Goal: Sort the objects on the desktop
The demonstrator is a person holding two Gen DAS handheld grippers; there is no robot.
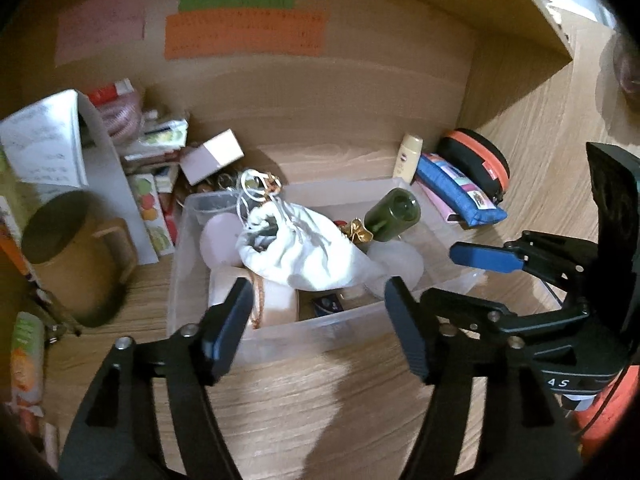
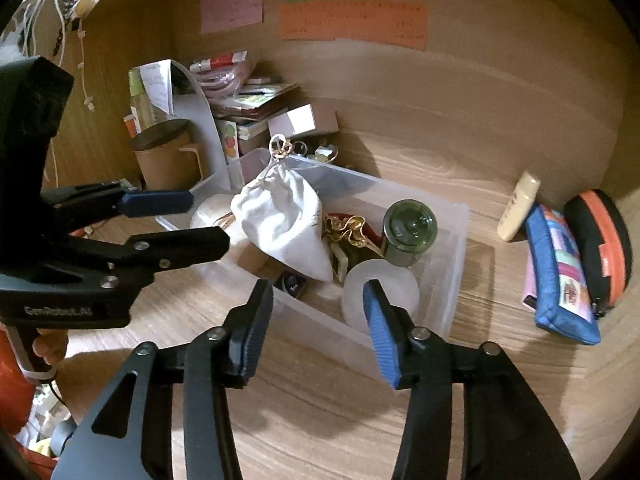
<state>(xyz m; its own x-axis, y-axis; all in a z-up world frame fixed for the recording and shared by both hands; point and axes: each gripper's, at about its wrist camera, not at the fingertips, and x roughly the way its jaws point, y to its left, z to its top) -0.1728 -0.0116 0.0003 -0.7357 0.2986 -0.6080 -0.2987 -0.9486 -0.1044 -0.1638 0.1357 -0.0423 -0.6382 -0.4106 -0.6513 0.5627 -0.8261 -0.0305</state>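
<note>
A clear plastic bin (image 1: 280, 336) sits on the wooden desk and holds a white drawstring pouch (image 1: 308, 252), a green bottle (image 1: 394, 214), a gold ornament (image 1: 358, 232) and pale round items. My left gripper (image 1: 316, 292) hovers open over the bin's near wall, with nothing between its fingers. My right gripper (image 2: 318, 286) is open too, above the bin (image 2: 456, 232) near a white round lump (image 2: 392, 280). The pouch (image 2: 284, 220) and bottle (image 2: 408, 232) lie just beyond it. Each gripper shows at the side of the other's view.
A blue pencil case (image 2: 560, 272), an orange-and-black case (image 2: 600, 236) and a cream tube (image 2: 518, 208) lie right of the bin. A brown mug (image 1: 80, 256), a small box (image 1: 212, 156), booklets and packets crowd the left. Coloured notes hang on the back panel.
</note>
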